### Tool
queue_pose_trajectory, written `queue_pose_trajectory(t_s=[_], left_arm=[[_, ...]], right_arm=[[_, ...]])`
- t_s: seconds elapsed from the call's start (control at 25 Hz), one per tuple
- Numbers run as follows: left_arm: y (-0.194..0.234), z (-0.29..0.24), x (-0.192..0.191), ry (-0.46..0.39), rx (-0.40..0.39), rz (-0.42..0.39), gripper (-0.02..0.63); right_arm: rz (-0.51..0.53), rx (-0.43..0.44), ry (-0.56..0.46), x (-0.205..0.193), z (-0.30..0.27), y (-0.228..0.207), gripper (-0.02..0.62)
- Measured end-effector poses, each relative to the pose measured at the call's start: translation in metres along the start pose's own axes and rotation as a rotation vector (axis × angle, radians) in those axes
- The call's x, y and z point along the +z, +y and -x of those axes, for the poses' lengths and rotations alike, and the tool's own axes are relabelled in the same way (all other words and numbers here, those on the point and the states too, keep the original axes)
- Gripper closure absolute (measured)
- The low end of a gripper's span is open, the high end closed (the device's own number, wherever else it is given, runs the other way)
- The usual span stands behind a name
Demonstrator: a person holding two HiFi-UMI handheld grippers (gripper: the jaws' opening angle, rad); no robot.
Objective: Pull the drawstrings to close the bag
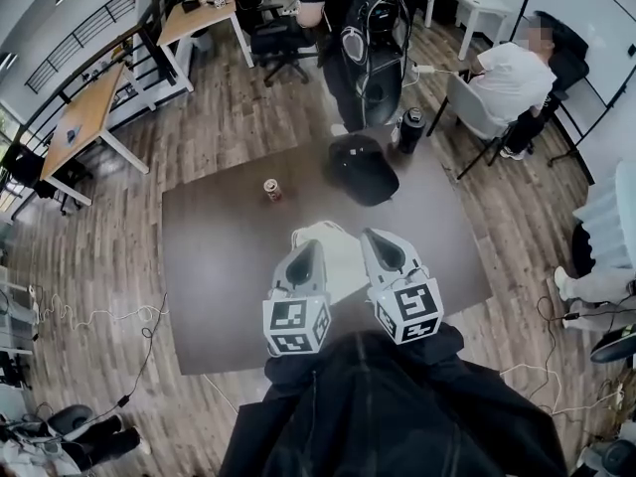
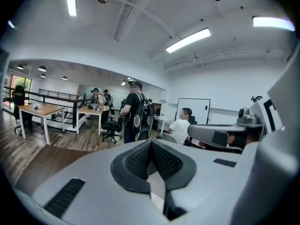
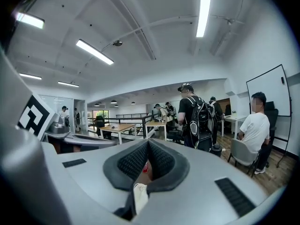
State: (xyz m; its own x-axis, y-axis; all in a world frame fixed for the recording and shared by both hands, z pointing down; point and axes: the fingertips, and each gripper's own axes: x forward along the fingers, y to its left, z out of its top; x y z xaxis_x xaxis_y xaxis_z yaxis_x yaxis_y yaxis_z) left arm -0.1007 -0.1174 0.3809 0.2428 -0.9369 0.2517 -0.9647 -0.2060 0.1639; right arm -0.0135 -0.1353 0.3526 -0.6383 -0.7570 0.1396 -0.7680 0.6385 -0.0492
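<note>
The white drawstring bag (image 1: 339,263) hangs over the dark table (image 1: 219,276), between my two grippers. At its left side, my left gripper (image 1: 307,250) is shut, and in the left gripper view (image 2: 151,147) pale white bag material (image 2: 157,187) shows in the slot just behind the closed pads. My right gripper (image 1: 379,238) is at the bag's right side. Its jaws are shut too (image 3: 147,150), with a strip of white cloth or cord (image 3: 139,197) pinched between them. Both grippers point nearly level, away from me. Most of the bag's mouth is hidden under them.
A red can (image 1: 271,190) stands on the far part of the table, and a black cap-like object (image 1: 362,169) lies at its far edge. A person with a backpack (image 1: 370,38) stands beyond the table. Another person sits on a chair (image 1: 475,107) at the right, beside a black bottle (image 1: 409,128).
</note>
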Motion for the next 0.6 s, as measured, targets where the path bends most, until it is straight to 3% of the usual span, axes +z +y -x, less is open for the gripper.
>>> queue_pose_trajectory(t_s=[0.6], left_arm=[[0.007, -0.013, 0.005, 0.01, 0.004, -0.016, 0.574]], right_arm=[[0.024, 0.007, -0.011, 0.007, -0.012, -0.004, 0.574]])
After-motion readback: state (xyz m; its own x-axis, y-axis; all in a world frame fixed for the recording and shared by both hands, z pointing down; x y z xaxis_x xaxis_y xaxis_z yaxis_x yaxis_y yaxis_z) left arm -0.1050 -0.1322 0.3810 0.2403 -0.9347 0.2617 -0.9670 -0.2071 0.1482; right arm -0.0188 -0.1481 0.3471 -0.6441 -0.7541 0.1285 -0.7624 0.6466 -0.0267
